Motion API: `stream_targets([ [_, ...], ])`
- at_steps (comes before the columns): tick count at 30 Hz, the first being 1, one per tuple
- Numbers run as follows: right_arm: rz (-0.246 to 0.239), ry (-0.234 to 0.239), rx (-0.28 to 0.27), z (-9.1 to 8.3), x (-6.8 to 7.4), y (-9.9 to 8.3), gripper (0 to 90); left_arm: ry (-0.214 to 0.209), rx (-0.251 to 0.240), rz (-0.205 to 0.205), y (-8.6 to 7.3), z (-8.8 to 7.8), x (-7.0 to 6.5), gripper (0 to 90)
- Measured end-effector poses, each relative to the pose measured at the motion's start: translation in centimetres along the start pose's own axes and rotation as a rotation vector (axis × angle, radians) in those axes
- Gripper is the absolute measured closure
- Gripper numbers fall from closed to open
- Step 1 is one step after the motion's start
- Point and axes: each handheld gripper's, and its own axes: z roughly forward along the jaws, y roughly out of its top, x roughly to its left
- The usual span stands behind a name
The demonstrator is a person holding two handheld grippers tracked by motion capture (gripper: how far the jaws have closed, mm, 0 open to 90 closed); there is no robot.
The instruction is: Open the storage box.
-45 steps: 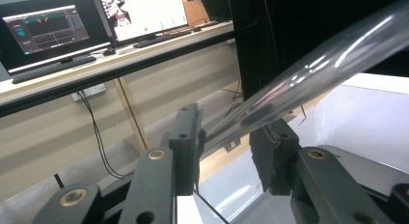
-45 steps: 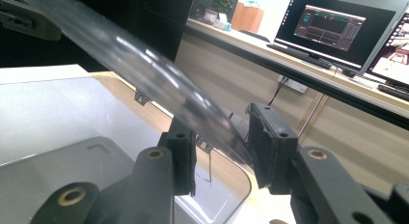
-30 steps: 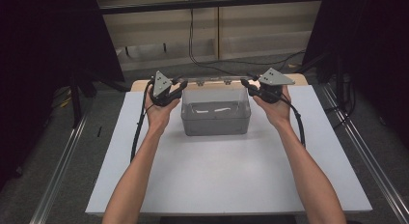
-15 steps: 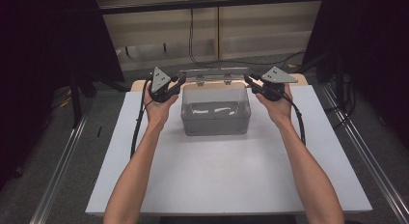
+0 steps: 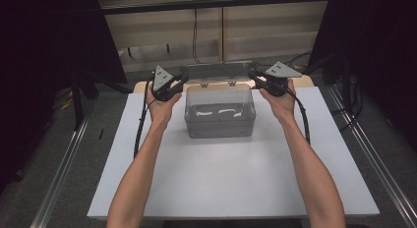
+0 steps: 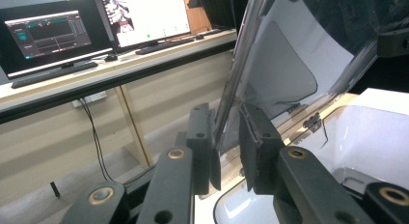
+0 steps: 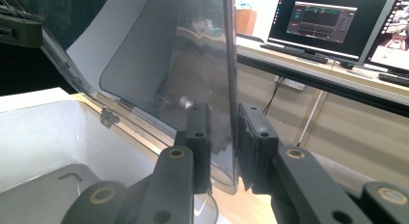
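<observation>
Left gripper [image 5: 183, 79] and right gripper [image 5: 253, 75] each pinch the raised clear lid [image 5: 216, 71] of box [image 5: 220, 112], frame centre; monitor [image 7: 322, 19] text unreadable.

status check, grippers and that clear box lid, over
Left gripper and right gripper each clamped on the clear lid. Lid raised, hinged at box rear. Nothing in the way.

No legible text, label, brand, number or sign is present. The monitors [image 6: 48, 35] on the desk [image 6: 115, 69] in the left gripper view, and those [image 7: 320, 21] in the right gripper view, display interface windows and graph traces, but their characters are too small and blurred to read.
</observation>
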Motion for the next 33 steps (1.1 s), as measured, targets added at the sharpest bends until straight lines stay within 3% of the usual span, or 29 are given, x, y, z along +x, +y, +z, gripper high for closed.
stream_targets([
  [13,0.022,-0.001,0.002,0.9,-0.5,0.4,75.0,0.012,0.003,-0.017,-0.1,0.8,0.6,76.1],
  [29,0.087,-0.003,-0.004,2.0,-1.1,0.3,73.8,0.021,0.023,-0.053,-1.0,2.1,0.9,75.6],
  [32,0.1,0.001,-0.003,2.2,-1.2,0.2,73.3,0.021,0.035,-0.037,-1.1,2.3,1.0,75.6],
  [33,0.107,0.003,-0.005,2.2,-1.3,0.2,73.0,0.022,0.031,-0.058,-1.2,2.4,0.9,75.4],
])
